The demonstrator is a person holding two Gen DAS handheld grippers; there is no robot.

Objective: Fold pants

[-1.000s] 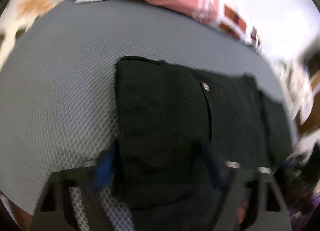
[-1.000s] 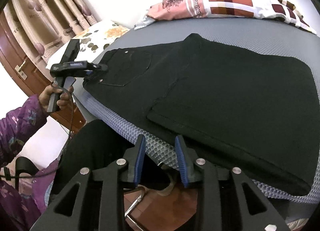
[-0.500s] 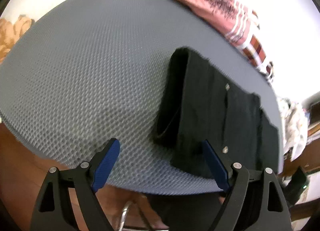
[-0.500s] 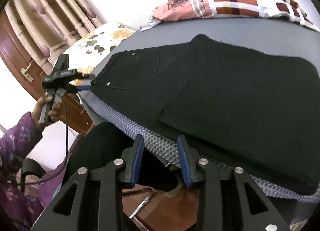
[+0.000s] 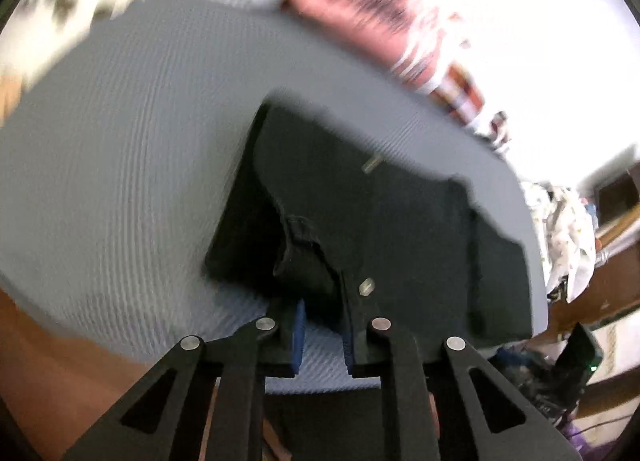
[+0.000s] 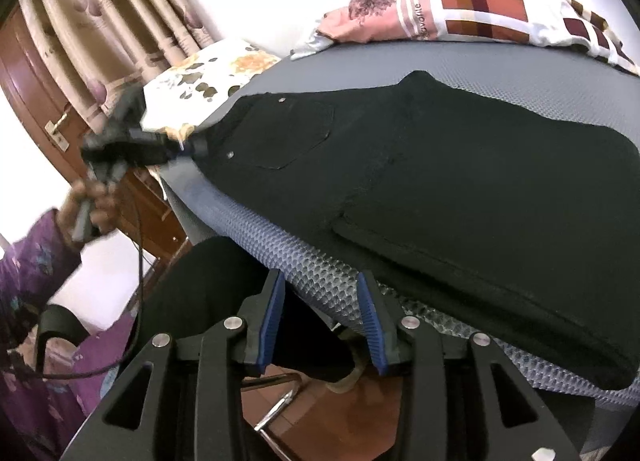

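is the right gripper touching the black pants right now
Apart. The right wrist view shows the right gripper with open fingers below the bed's edge, grey mattress showing between them and the black pants.

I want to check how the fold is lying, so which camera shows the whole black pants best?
The right wrist view: the black pants lie sharp and nearly whole across the grey mattress, folded leg on top. The left wrist view is motion-blurred and shows mainly the waist end, where the left gripper closes on the waistband corner.
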